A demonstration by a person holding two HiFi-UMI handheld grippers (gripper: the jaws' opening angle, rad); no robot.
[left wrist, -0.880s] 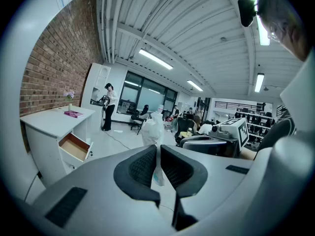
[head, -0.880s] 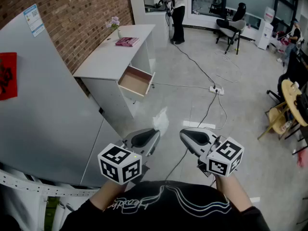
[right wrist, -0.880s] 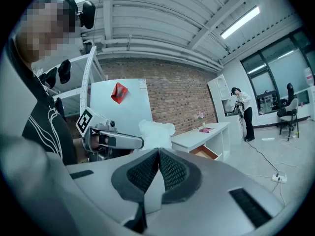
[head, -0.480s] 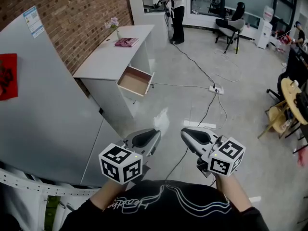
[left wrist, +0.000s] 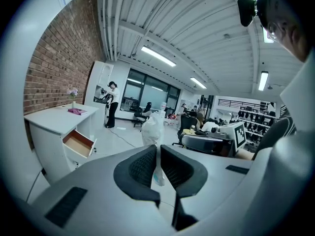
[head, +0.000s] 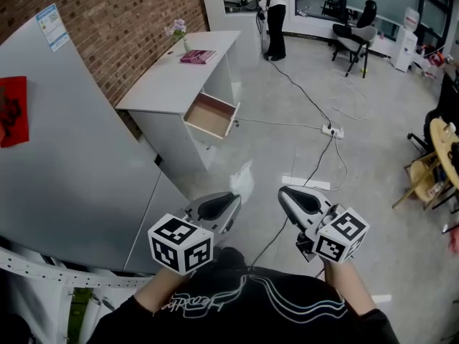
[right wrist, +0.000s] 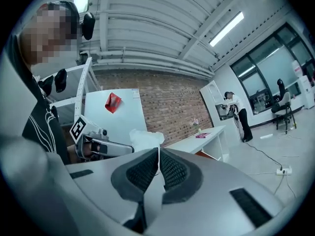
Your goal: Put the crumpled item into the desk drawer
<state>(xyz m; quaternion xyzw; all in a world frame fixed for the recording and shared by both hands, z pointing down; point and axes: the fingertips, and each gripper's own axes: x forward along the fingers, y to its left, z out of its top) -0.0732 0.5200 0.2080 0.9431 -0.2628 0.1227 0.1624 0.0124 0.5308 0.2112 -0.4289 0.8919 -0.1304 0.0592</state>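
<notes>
Left tool [left wrist: 157,150] pinches a crumpled, translucent white plastic bag [left wrist: 151,128].

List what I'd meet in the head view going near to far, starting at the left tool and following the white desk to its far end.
left tool → crumpled white item → open desk drawer → pink book → flowers

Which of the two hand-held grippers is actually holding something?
The left hand-held gripper: its jaws pinch the crumpled white item. The right hand-held gripper is shut on nothing.
</notes>
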